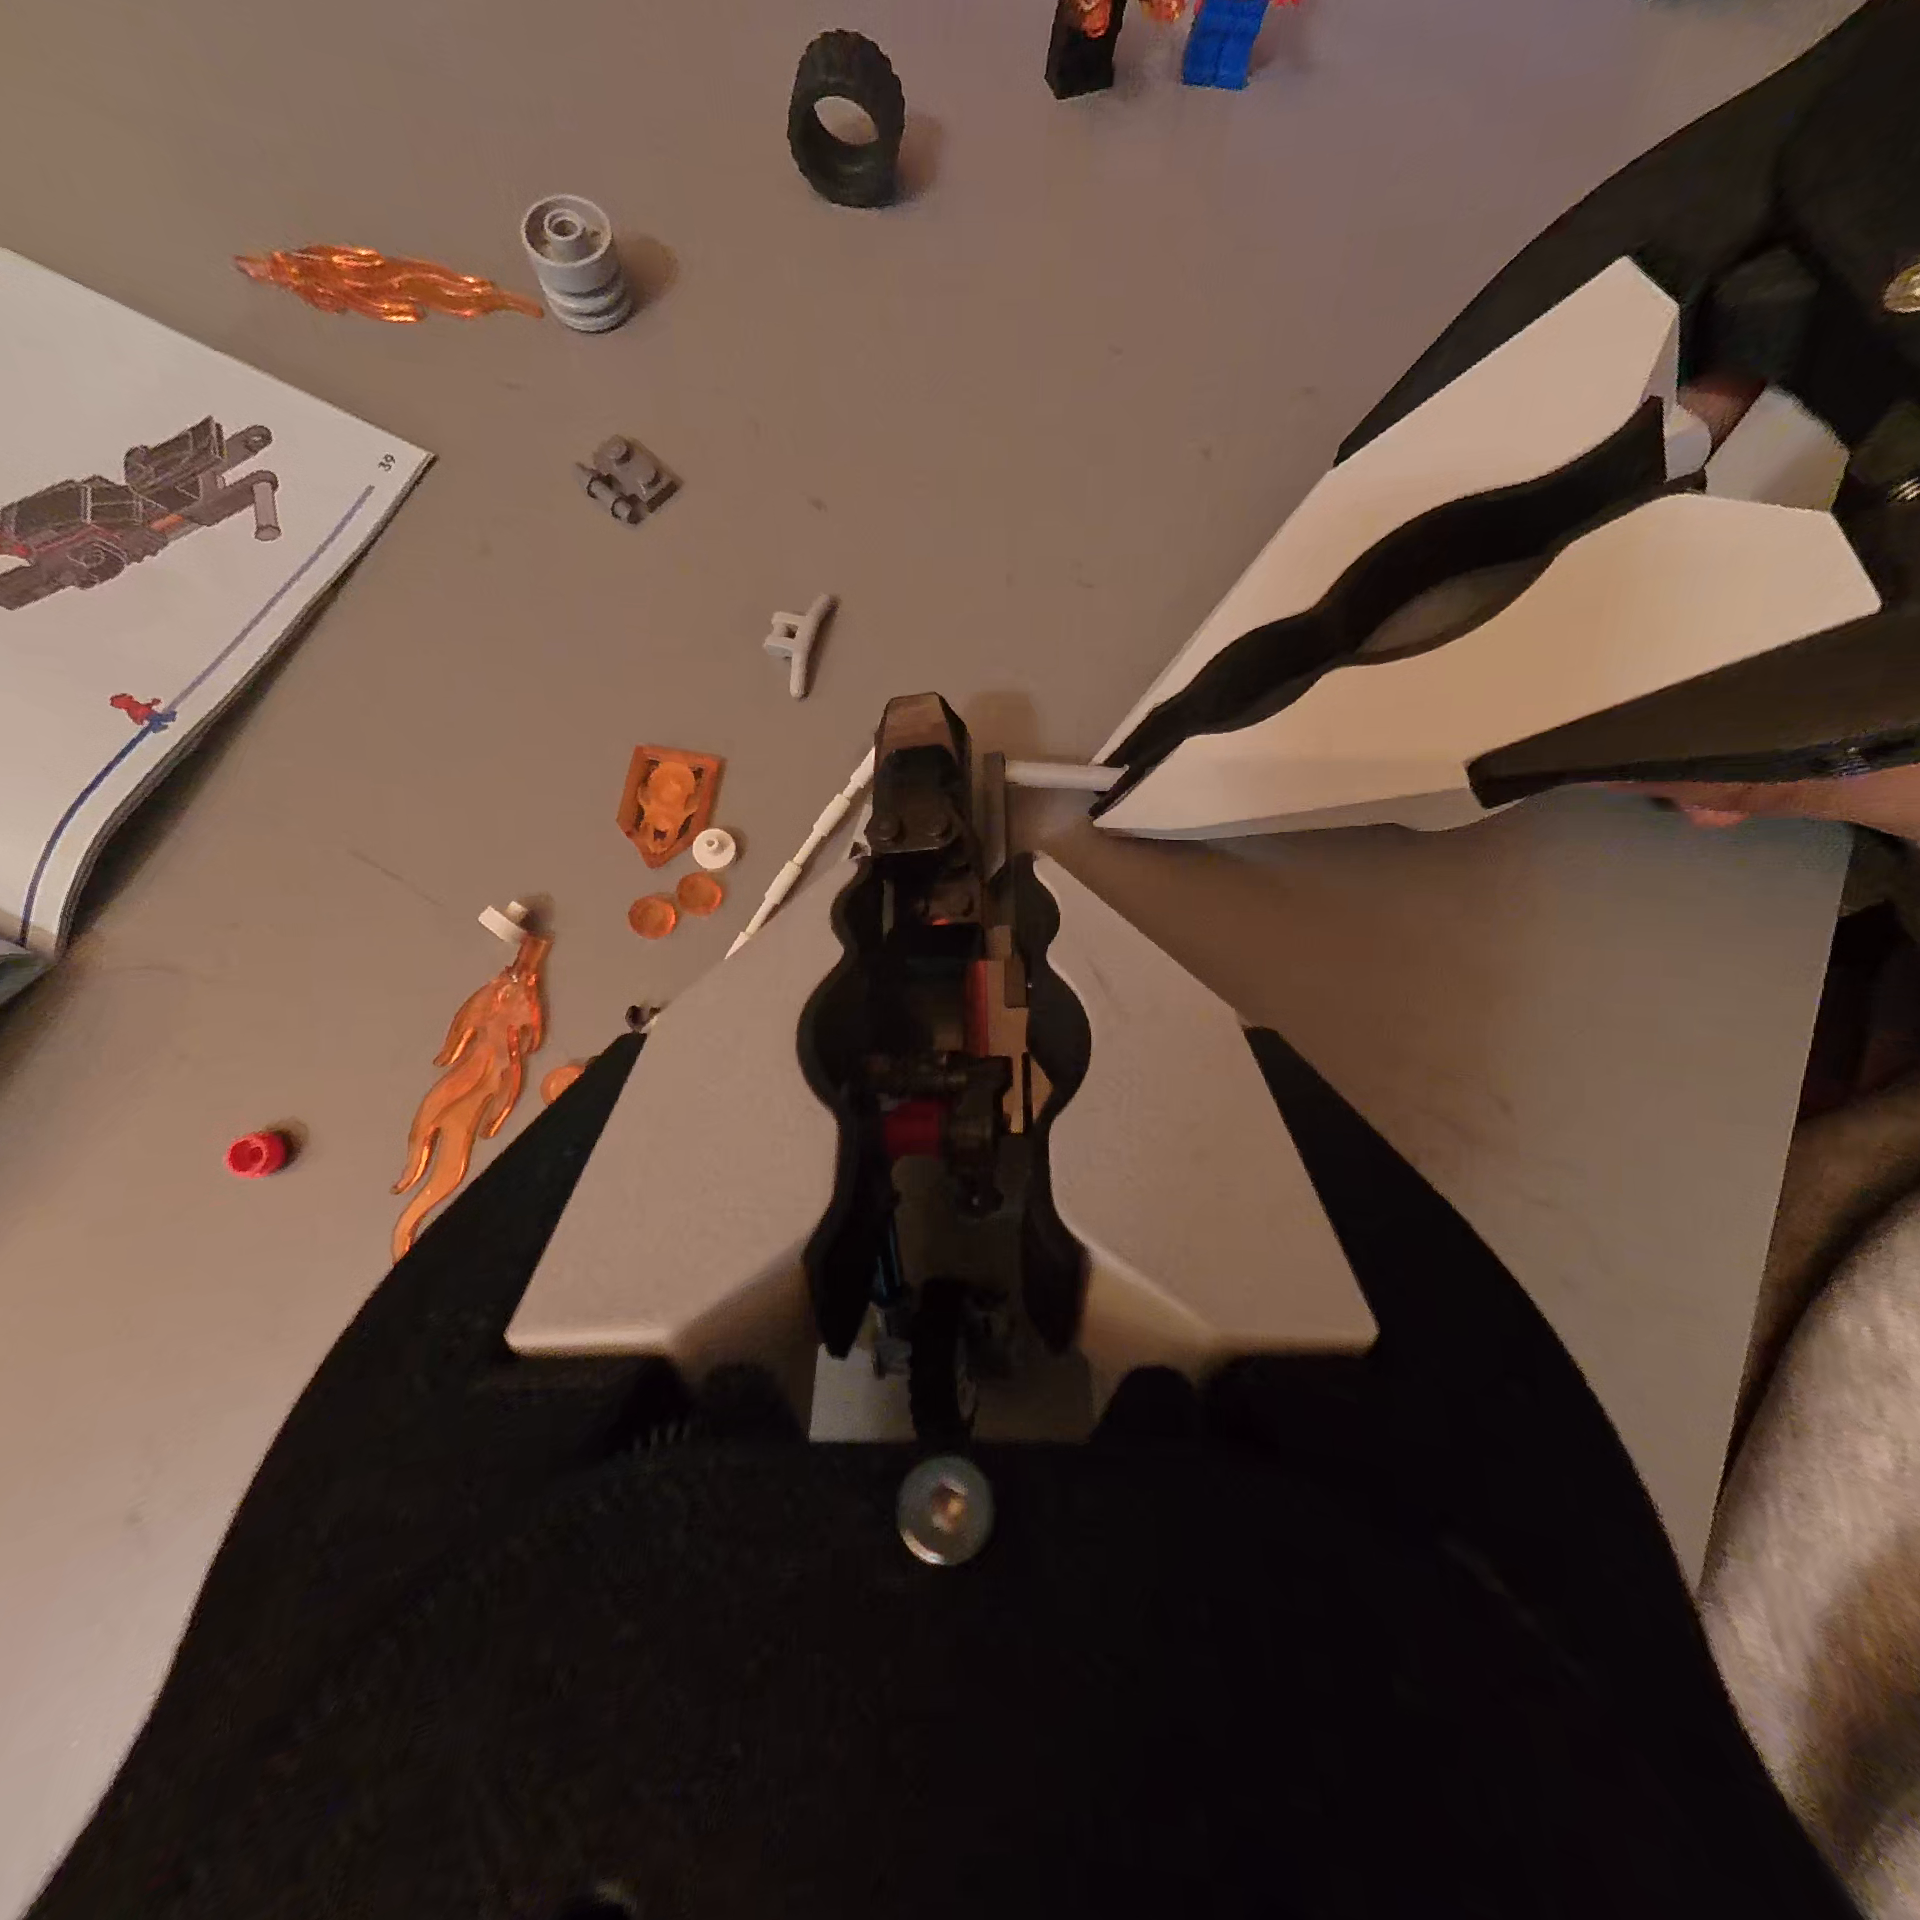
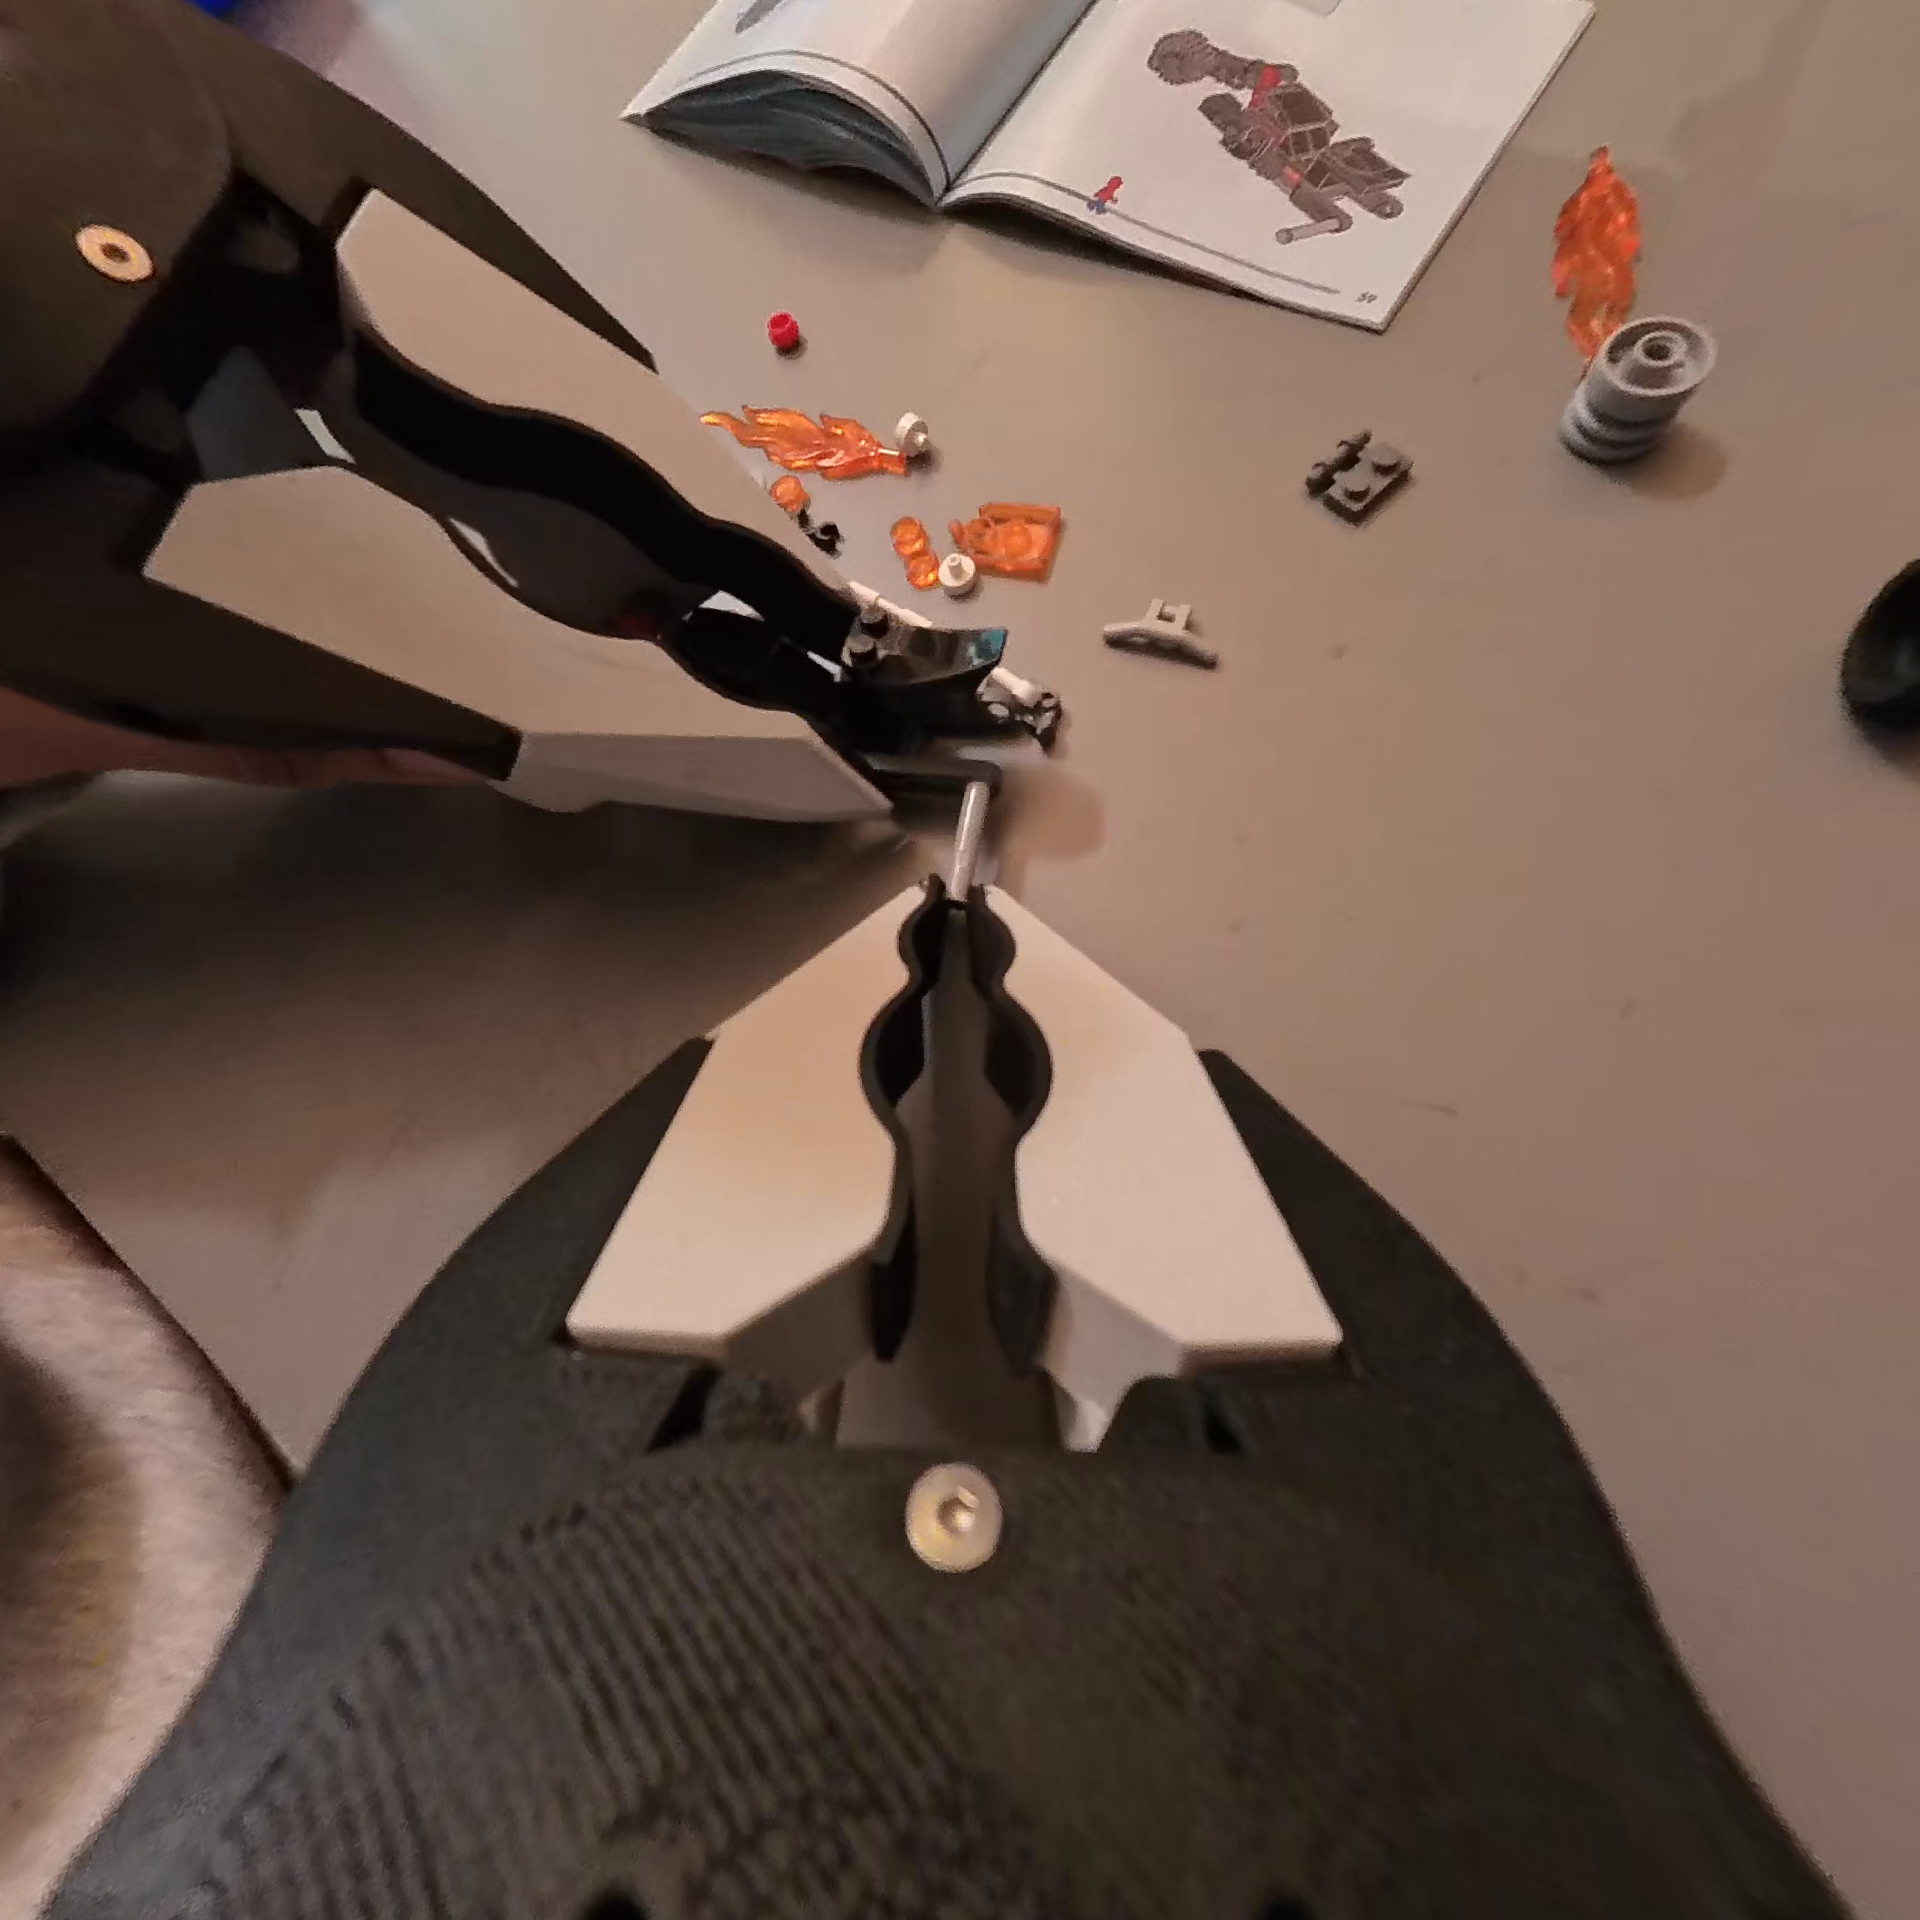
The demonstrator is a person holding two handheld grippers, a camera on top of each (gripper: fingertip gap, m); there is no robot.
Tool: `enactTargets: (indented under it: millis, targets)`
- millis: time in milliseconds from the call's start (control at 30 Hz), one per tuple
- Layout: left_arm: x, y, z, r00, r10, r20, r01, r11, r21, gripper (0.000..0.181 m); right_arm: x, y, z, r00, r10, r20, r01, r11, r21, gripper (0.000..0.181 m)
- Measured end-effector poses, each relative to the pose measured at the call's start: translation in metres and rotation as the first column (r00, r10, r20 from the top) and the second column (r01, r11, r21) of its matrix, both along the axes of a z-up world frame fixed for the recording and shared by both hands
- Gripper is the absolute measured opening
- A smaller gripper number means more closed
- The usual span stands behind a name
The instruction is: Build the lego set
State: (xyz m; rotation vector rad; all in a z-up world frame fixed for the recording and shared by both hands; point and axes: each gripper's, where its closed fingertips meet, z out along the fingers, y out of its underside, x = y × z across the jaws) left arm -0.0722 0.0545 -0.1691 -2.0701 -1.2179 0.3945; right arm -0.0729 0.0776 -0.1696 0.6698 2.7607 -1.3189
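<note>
Gripping a dark, partly built lego motorcycle (image 1: 940,997) lengthwise between its fingers, the left gripper (image 1: 940,862) holds the model above the grey surface (image 1: 1039,416), its nose sticking out past the fingertips. The right gripper (image 2: 956,896) comes in from the side, its fingers pinched shut on one end of a thin light grey rod (image 2: 971,831); the rod's other end meets the side of the model's front. In the left wrist view the same rod (image 1: 1049,774) runs level from the right gripper's tips (image 1: 1107,800) to the model.

Loose parts lie scattered on the surface beyond the grippers: a black tyre (image 1: 847,120) standing on edge, a grey wheel hub (image 1: 577,265), two clear orange flame pieces (image 1: 384,281) (image 1: 478,1081), an orange shield tile (image 1: 665,800), small orange round studs (image 1: 675,904), a small red stud (image 1: 258,1151), a dark grey clip plate (image 1: 627,478) and a light grey handlebar piece (image 1: 800,639). An open instruction booklet (image 1: 156,582) rests at the left edge, and two minifigures (image 1: 1153,42) stand at the far side, cut off by the frame.
</note>
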Motion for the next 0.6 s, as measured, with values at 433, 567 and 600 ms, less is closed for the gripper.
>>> enactTargets:
  millis: [433,567,600]
  targets:
    - [0.0007,0.0001,0.0002,0.998,-0.049,-0.047,0.047,0.998,-0.041,0.027,0.0045,-0.0008,0.0018,0.932,0.055,0.357,-0.010,0.992,-0.128,0.002]
    - [0.0026,0.0026,0.0006,0.993,-0.091,-0.071,0.087,0.994,-0.063,0.027,0.0049,0.0046,0.0021,0.901,0.081,0.427,-0.026,0.991,-0.133,0.002]
    - [0.0029,0.0031,0.0006,0.992,-0.101,-0.078,0.095,0.993,-0.072,0.027,0.0045,0.0055,0.0027,0.899,0.081,0.431,-0.028,0.991,-0.130,0.002]
